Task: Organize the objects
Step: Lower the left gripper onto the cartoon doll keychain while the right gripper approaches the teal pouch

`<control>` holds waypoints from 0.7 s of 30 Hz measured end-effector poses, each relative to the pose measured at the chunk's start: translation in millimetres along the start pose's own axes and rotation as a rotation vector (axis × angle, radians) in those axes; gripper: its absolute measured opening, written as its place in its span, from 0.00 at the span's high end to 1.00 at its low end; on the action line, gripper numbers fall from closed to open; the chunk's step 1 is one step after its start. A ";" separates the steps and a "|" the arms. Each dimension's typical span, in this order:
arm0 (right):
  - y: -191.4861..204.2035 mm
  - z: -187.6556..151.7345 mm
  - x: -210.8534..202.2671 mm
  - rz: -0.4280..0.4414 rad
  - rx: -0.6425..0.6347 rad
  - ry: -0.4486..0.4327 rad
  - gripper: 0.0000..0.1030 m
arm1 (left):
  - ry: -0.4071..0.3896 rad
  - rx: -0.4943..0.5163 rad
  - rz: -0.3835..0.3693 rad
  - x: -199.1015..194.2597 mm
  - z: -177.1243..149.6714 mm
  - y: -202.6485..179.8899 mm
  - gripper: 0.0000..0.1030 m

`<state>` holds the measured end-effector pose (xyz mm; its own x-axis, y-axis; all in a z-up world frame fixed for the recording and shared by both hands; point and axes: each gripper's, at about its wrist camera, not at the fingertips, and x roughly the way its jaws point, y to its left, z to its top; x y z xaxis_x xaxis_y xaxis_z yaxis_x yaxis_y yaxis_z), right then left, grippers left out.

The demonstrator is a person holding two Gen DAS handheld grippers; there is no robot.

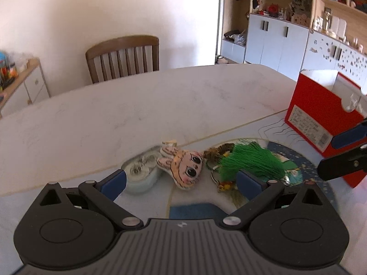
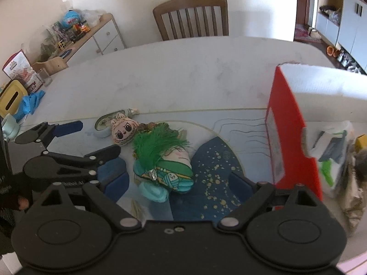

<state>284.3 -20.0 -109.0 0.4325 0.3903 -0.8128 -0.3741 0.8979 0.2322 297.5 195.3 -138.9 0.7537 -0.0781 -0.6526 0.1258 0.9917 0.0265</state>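
A small pile lies on the patterned mat (image 2: 218, 183). It holds a bunny-eared doll charm (image 1: 185, 167) (image 2: 123, 131), a round pale tin (image 1: 140, 175) (image 2: 103, 123), a green tassel (image 1: 250, 161) (image 2: 158, 146) with a key ring (image 1: 214, 174), and a green-blue printed pouch (image 2: 172, 174). My left gripper (image 1: 182, 183) (image 2: 91, 138) is open, its blue pads flanking the tin, the doll and the tassel. My right gripper (image 2: 179, 181) (image 1: 328, 157) is open around the pouch and holds nothing. An open red box (image 1: 321, 116) (image 2: 291, 137) stands to the right.
The white marble table (image 1: 137, 105) stretches back to a wooden chair (image 1: 123, 57) (image 2: 192, 16). The red box holds a plastic bag (image 2: 332, 151). At the far left are a yellow tissue box (image 2: 10, 98), a blue cloth (image 2: 32, 104) and a cluttered sideboard (image 2: 91, 34). Cabinets (image 1: 275, 39) line the right wall.
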 end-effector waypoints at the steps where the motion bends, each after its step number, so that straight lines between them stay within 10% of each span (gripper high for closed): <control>1: -0.1 1.7 3.4 0.004 0.008 0.005 0.10 | -0.009 0.019 0.003 2.5 -0.1 -1.9 0.00; 21: -15.9 11.6 48.6 0.112 0.235 0.103 0.30 | -0.034 0.096 -0.056 33.2 1.6 -11.1 0.16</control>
<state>320.7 -12.9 -146.0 0.3088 0.4779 -0.8223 -0.2088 0.8776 0.4316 322.2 181.5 -159.6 0.7648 -0.1385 -0.6292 0.2283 0.9715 0.0637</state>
